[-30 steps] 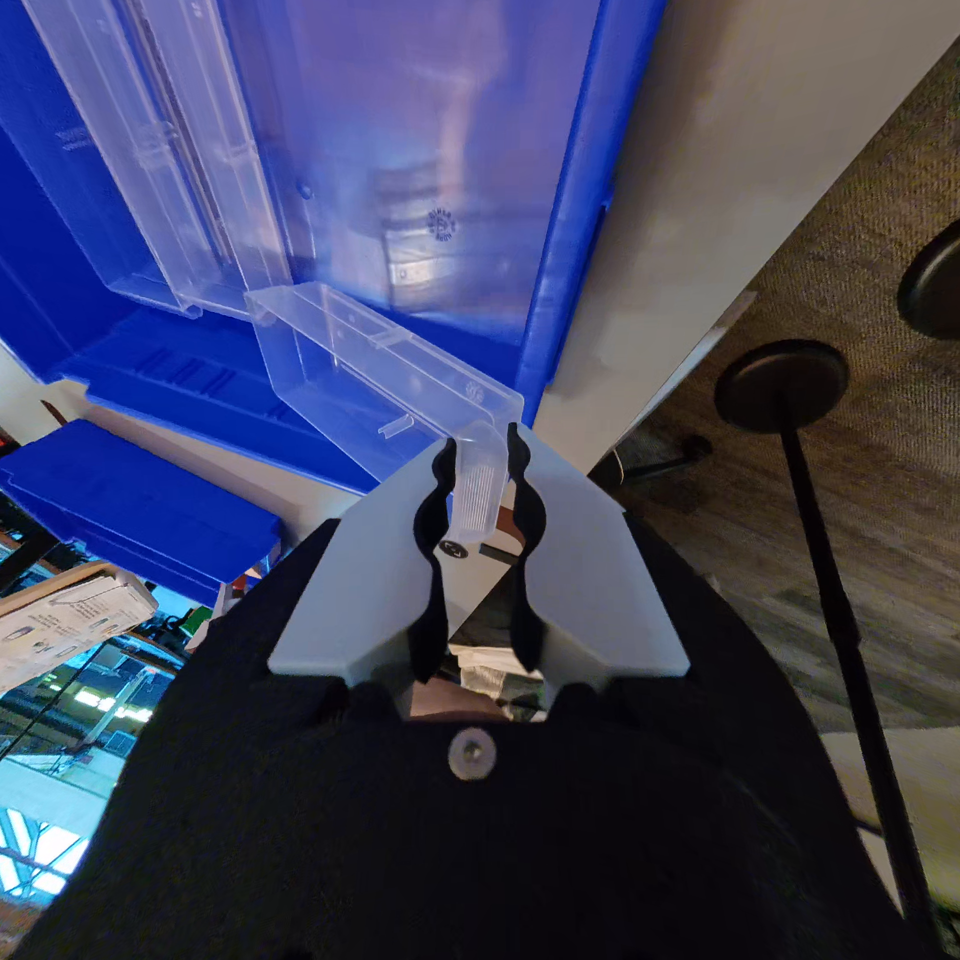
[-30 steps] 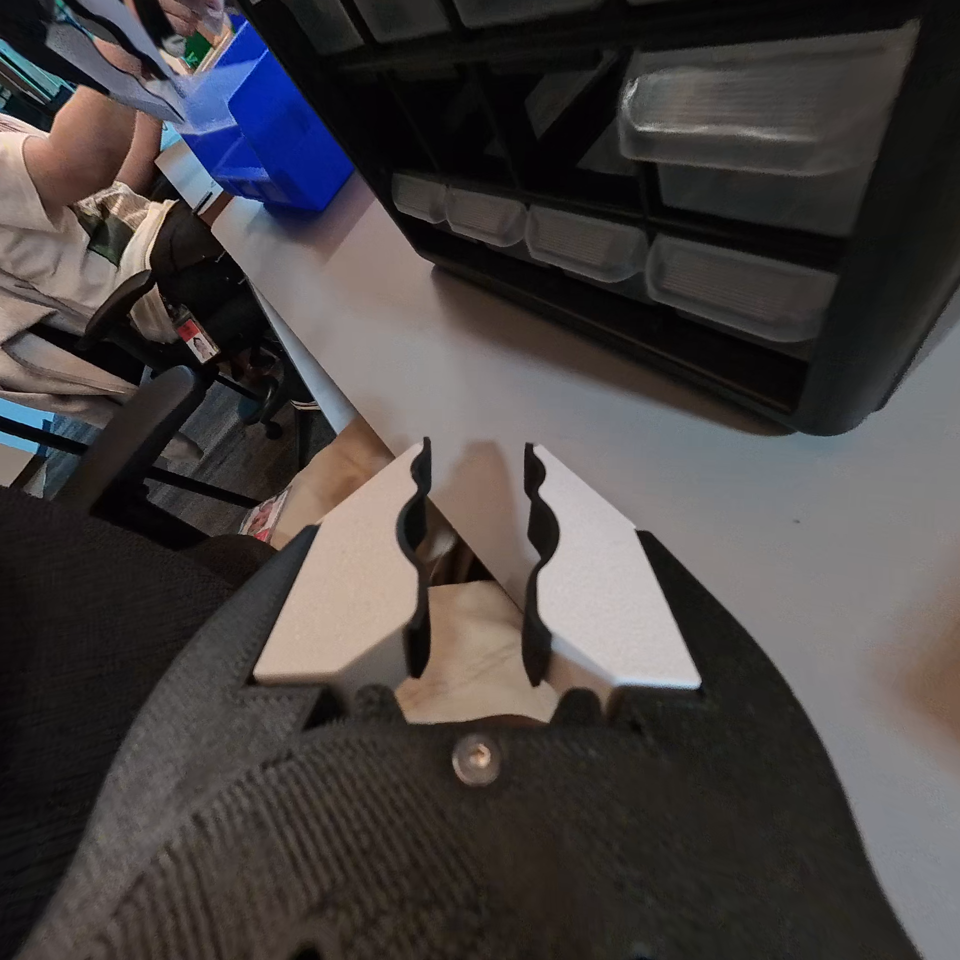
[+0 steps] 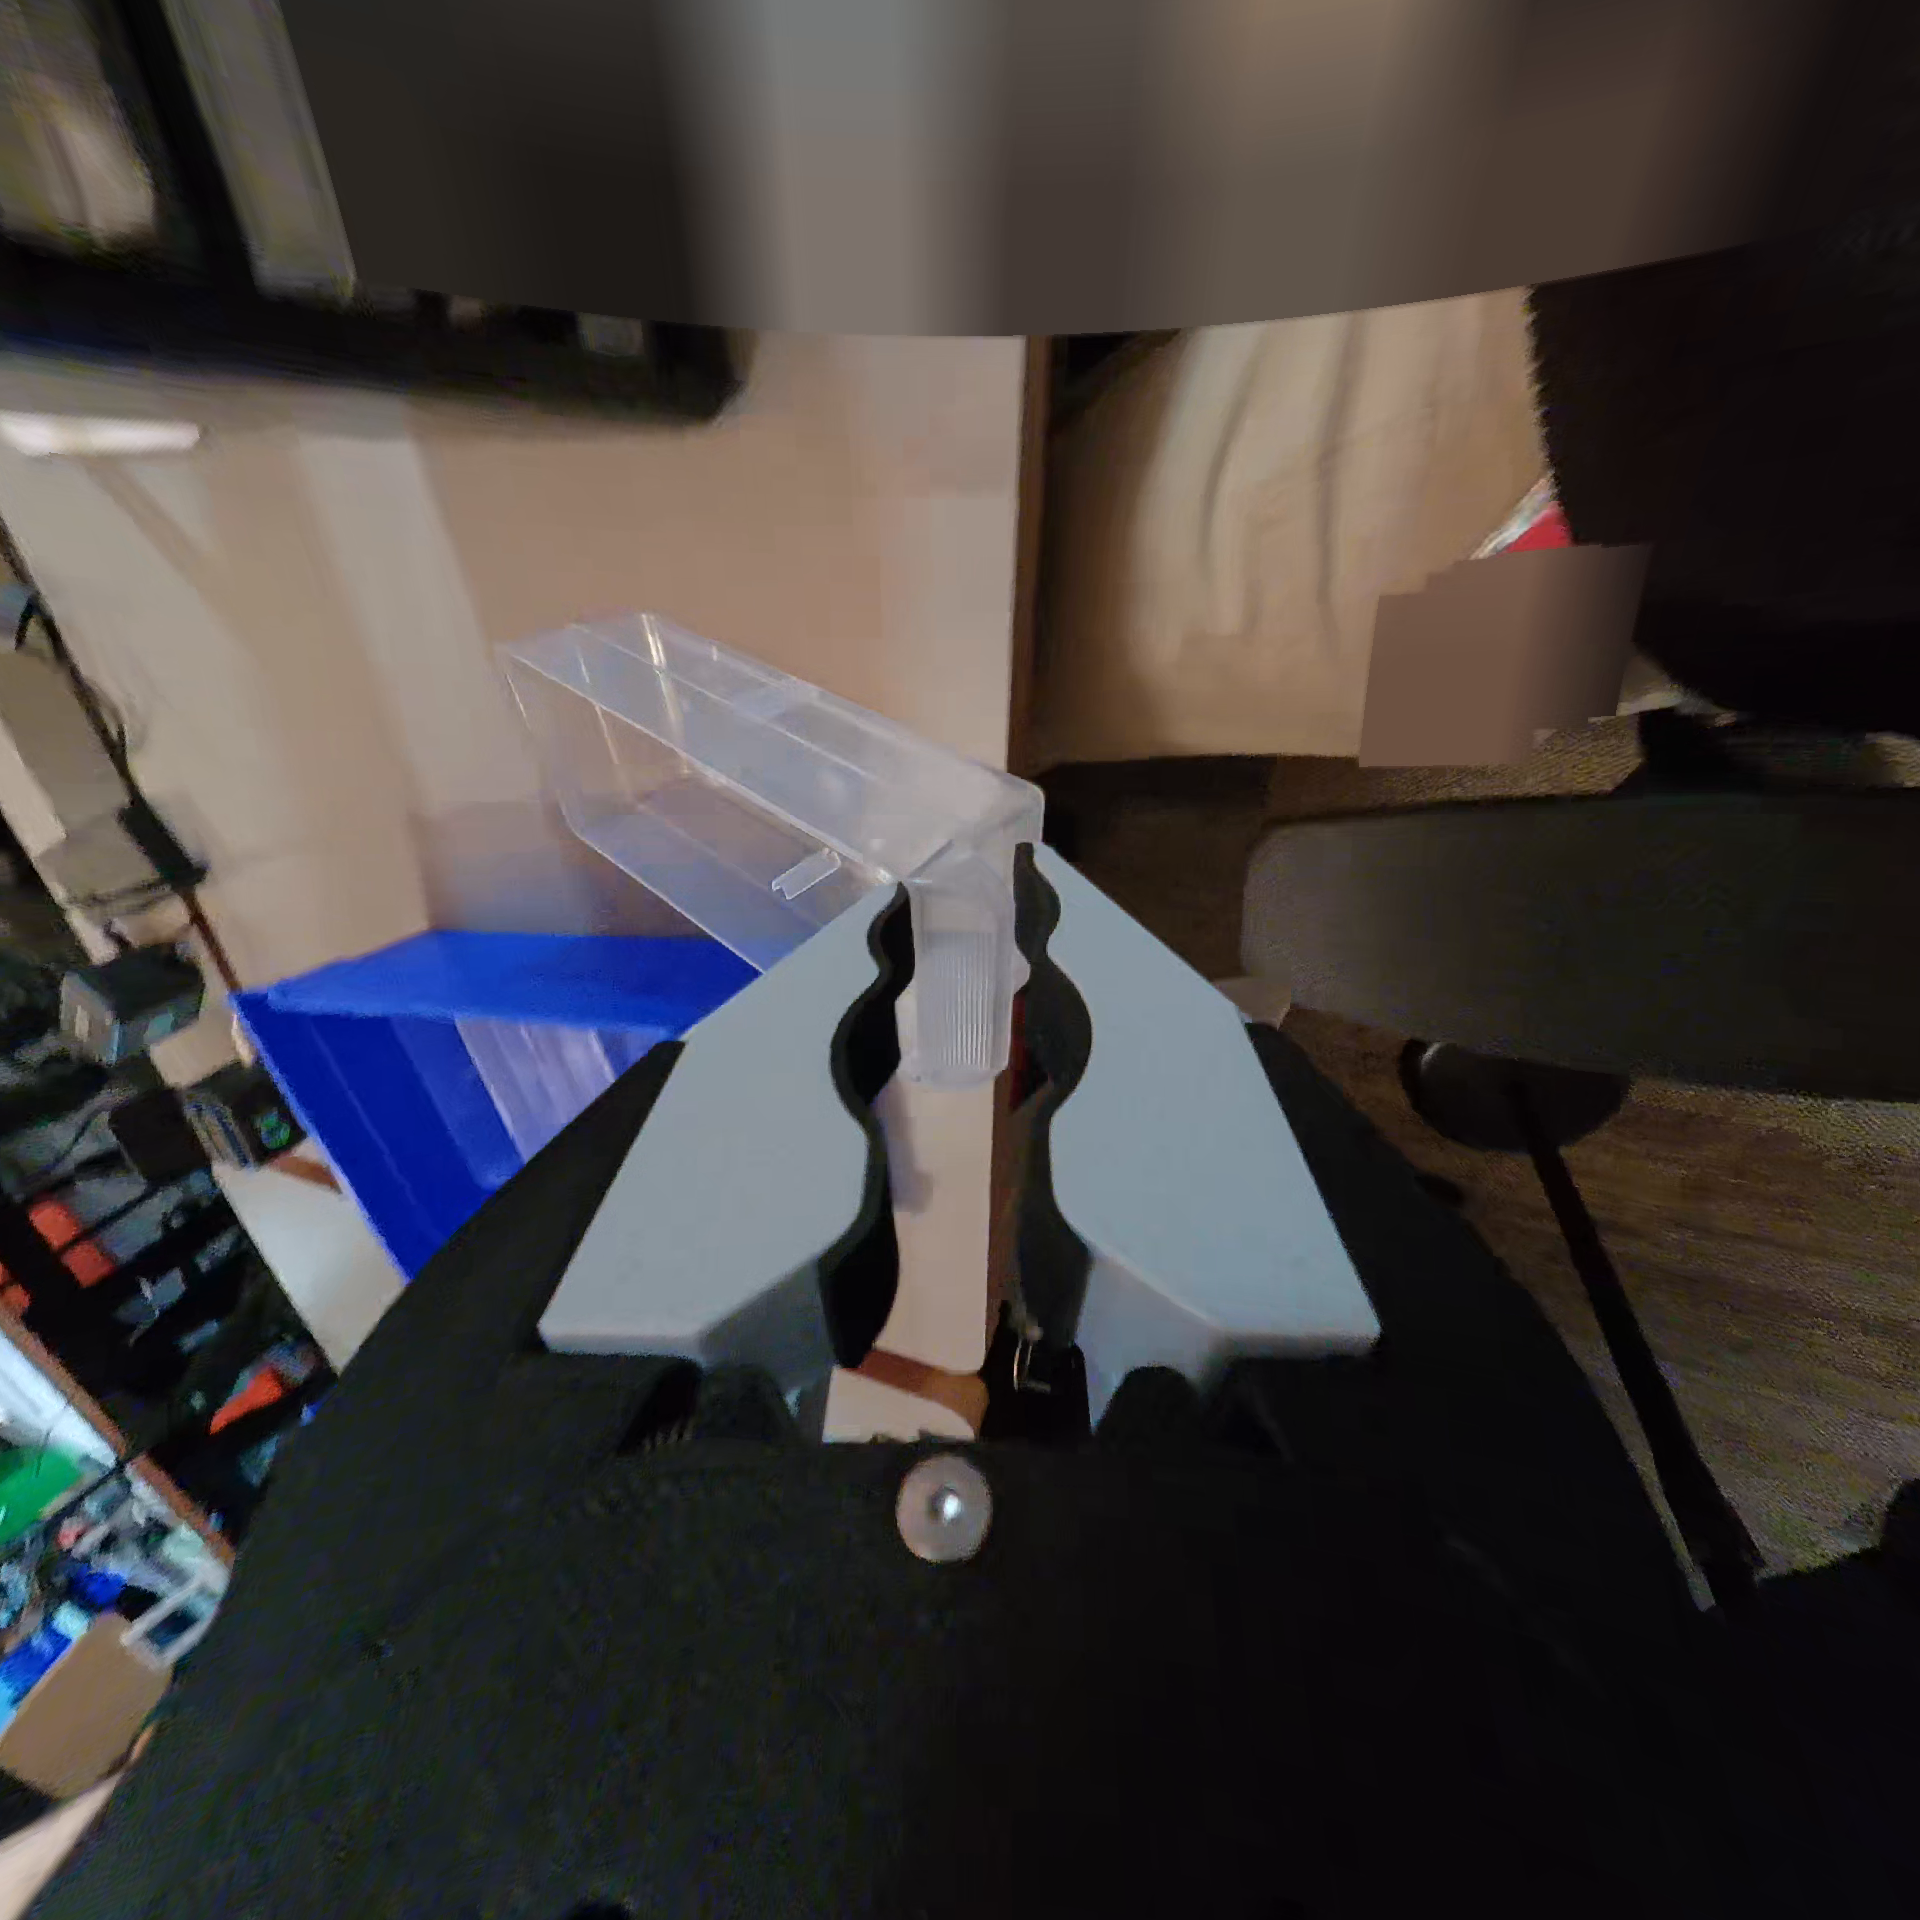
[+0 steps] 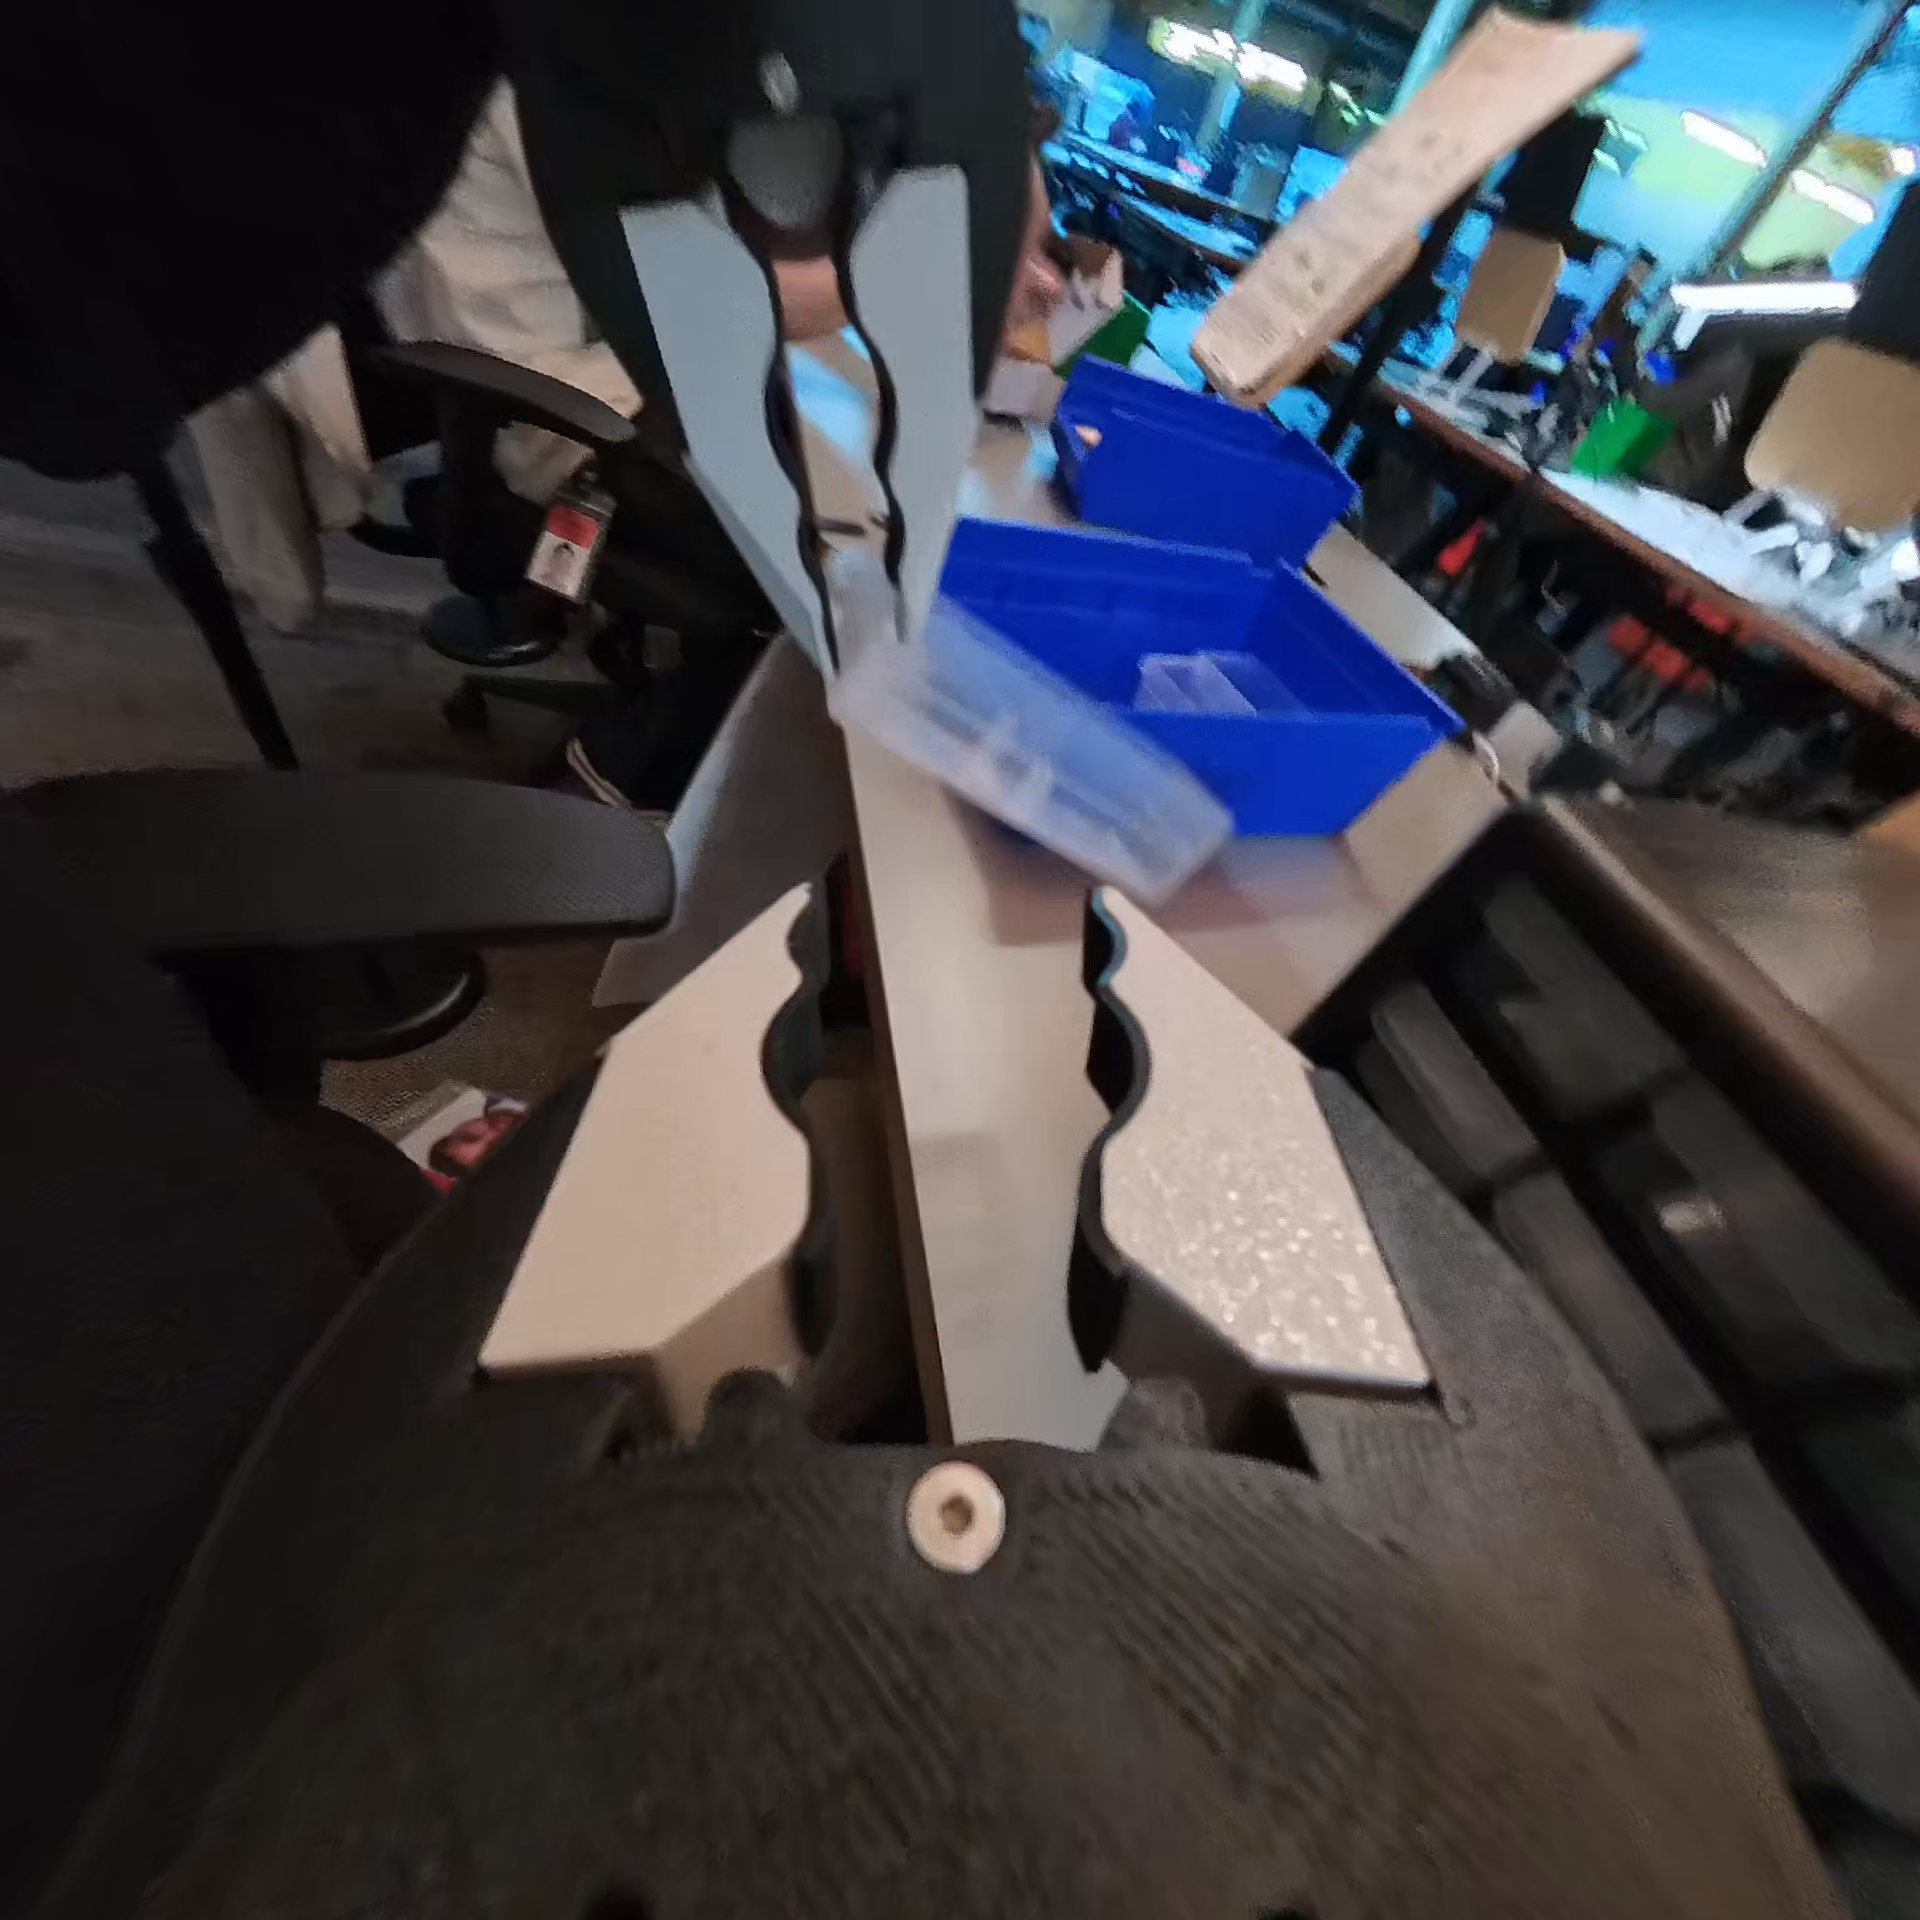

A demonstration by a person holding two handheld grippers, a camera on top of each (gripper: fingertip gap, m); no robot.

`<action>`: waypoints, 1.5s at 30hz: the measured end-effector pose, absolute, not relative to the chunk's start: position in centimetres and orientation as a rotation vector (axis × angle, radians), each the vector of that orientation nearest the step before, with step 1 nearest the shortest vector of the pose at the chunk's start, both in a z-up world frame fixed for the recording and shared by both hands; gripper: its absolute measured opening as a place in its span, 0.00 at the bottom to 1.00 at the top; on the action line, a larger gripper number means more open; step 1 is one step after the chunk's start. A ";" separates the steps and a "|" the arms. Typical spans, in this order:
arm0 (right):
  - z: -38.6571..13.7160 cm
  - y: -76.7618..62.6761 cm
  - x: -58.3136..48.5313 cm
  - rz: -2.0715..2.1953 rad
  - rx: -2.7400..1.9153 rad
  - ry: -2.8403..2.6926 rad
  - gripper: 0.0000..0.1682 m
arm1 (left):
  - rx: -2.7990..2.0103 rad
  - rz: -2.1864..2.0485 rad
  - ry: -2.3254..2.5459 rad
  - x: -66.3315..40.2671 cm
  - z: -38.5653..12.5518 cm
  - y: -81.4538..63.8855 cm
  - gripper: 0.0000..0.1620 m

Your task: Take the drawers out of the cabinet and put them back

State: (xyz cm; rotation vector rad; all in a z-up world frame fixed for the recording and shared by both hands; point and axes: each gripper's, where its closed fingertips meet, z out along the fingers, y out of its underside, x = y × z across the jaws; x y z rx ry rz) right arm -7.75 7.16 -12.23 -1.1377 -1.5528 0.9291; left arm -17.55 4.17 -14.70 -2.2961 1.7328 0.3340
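Drawer (image 4: 1029, 774) above table (image 4: 977, 1039) edge, before bin (image 4: 1299, 665), cabinet (image 4: 1621, 1122) at right

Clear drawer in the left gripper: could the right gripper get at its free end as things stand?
Probably yes. The right gripper is open and empty, pointing along the table toward the drawer, which the left gripper holds by its handle above the table. Nothing shows between them.

The drawer (image 3: 748, 790) is clear, glossy plastic with a ribbed, frosted handle. The bin (image 4: 1226, 665) is smooth blue plastic. The left gripper (image 3: 961, 935) has matt grey fingers (image 3: 748, 1143) with black wavy liners and a rough black body. The table (image 4: 977, 1018) looks smooth and matt.
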 end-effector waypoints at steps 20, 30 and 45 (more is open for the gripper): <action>-16.3 9.2 -5.3 0.457 -0.898 -1.709 0.28 | -1.938 -0.178 1.792 -4.5 -16.5 9.1 0.20; -13.6 10.9 2.6 1.053 -1.086 -1.381 0.28 | -1.661 -0.631 1.269 -0.2 -16.3 10.7 0.50; -14.6 11.5 2.9 1.203 -1.159 -1.332 0.27 | -1.441 -0.707 1.087 3.0 -15.4 11.4 0.29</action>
